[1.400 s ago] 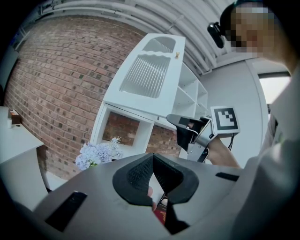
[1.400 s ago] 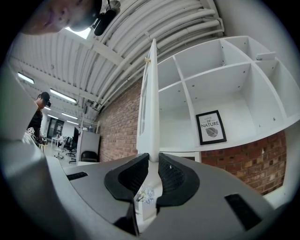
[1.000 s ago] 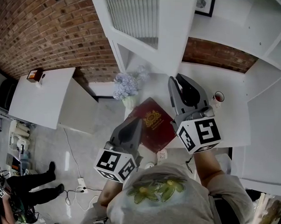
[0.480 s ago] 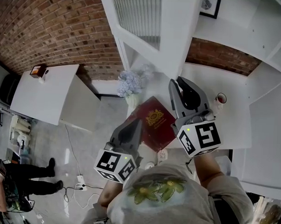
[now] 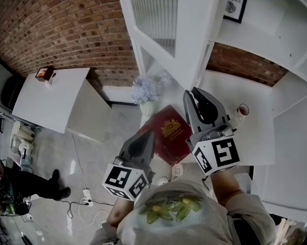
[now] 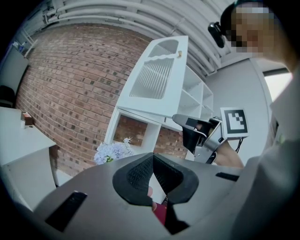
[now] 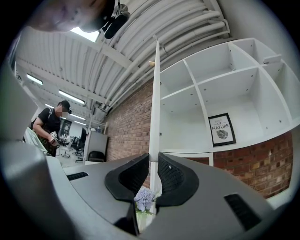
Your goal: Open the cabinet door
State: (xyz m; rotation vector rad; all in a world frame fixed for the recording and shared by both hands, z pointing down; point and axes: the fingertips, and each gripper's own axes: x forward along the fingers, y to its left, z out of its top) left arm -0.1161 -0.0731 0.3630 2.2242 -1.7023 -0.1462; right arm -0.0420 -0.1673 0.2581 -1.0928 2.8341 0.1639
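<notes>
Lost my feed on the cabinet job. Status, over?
Left gripper shut, empty, held low. Right gripper clamped on cabinet door lower corner; door swung wide open. Flowers, red book beneath, not blocking.

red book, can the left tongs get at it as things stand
Probably yes: the left tongs point toward the book with nothing between them, though they're shut and would need to open first.
</notes>
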